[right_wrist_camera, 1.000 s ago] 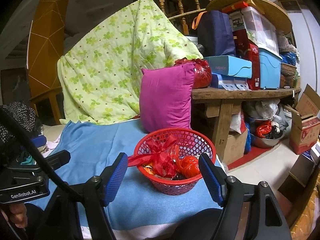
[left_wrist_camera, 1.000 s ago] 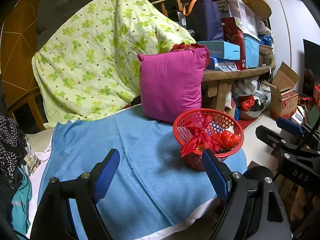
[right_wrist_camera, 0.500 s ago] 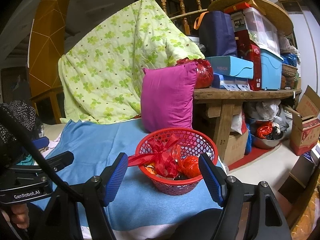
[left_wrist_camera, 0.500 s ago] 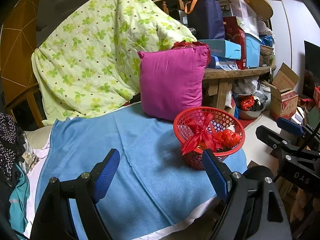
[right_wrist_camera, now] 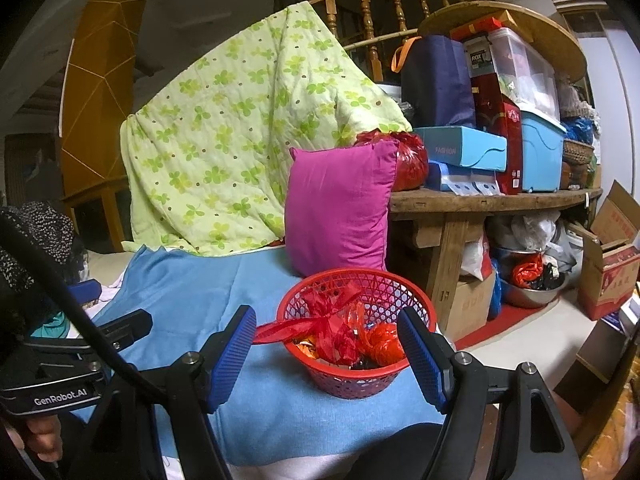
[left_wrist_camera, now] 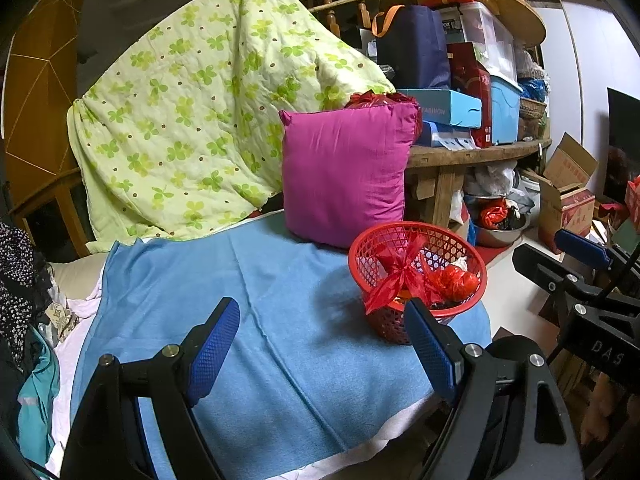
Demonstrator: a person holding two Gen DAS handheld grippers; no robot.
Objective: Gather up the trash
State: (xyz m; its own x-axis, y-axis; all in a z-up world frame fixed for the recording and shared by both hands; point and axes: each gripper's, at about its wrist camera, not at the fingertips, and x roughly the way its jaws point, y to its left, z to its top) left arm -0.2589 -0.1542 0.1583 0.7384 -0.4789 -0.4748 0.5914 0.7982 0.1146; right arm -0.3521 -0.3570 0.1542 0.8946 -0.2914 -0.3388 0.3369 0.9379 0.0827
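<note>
A red plastic basket (left_wrist_camera: pixel 418 280) (right_wrist_camera: pixel 356 336) stands on the blue sheet (left_wrist_camera: pixel 256 320) near its right front corner. Red ribbon and crumpled red wrappers (right_wrist_camera: pixel 340 332) lie inside it. My left gripper (left_wrist_camera: pixel 320 344) hovers open over the blue sheet, left of and nearer than the basket, with nothing between its blue pads. My right gripper (right_wrist_camera: pixel 328 356) is open too, its fingers framing the basket from the near side without touching it. In the left wrist view the right gripper shows at the right edge as a black body with a blue pad (left_wrist_camera: pixel 580 246).
A magenta pillow (left_wrist_camera: pixel 344 172) leans behind the basket against a green flowered quilt (left_wrist_camera: pixel 200 120). A wooden table (right_wrist_camera: pixel 492 200) at the right carries boxes and bins, with a steel bowl (right_wrist_camera: pixel 528 292) and cardboard boxes beneath. Clothes (left_wrist_camera: pixel 20 280) pile up at the left.
</note>
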